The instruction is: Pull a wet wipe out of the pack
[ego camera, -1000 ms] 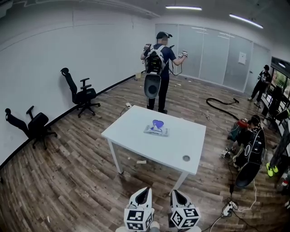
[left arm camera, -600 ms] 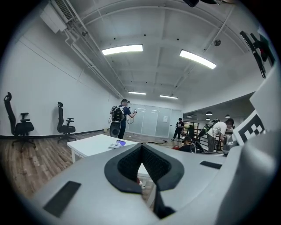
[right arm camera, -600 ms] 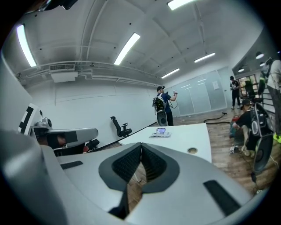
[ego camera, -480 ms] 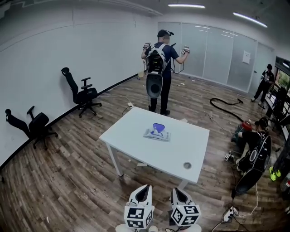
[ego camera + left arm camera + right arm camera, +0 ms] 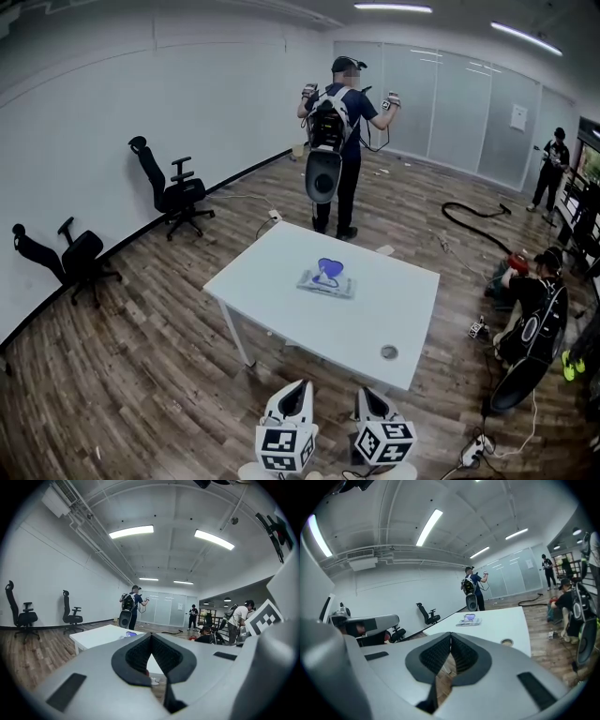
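Head view is showing the left gripper (image 5: 299, 388) and the right gripper (image 5: 367, 395) hanging side by side, just apart from each other, short of the near edge of the white table (image 5: 272, 281). A strip of bare wood floor is lying between their tips and that edge. The wet wipe pack (image 5: 326, 280) is lying flat well ahead of both grippers, about mid-table and away from every edge, with bare tabletop running all round it. A round cable hole (image 5: 389, 352) is sitting nearer, ahead of the right gripper and close to the near edge.

Open floor is stretching to the left of the left gripper as far as two office chairs (image 5: 176, 193) by the wall. To the right of the right gripper a crouching person (image 5: 532, 307) and floor cables are crowding the room. Far beyond the pack a standing person (image 5: 339, 131) is facing away.

Each gripper view is showing what the head view cannot: both pairs of jaws are pressing tip to tip, clenched on nothing. Only the right gripper view is catching both the pack and the cable hole past its jaws, with the left gripper's body off to its left.
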Available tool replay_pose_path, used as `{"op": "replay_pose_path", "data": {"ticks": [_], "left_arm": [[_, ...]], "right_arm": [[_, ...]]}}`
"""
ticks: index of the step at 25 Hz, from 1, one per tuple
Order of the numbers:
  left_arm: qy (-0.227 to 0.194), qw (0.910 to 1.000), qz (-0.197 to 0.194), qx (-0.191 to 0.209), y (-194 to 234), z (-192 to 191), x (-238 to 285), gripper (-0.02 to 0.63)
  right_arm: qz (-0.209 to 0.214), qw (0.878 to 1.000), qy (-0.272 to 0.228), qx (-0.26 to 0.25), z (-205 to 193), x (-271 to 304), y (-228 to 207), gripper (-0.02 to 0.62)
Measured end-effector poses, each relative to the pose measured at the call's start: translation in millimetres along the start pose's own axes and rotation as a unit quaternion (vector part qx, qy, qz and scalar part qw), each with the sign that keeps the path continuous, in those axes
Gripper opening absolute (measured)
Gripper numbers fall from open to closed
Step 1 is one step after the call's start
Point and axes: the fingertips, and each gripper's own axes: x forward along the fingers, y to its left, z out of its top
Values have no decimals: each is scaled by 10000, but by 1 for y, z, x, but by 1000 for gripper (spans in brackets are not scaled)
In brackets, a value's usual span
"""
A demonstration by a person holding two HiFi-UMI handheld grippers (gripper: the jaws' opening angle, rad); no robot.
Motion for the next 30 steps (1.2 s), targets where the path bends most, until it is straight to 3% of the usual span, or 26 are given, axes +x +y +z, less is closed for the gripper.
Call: {"op": "replay_pose_path", "data": {"ticks": [30], "left_arm": [[88,9999,125,-62,26,-5,58,-3]], "right_arm": [[-356,9986,384,46,1,46,-38,9]]}}
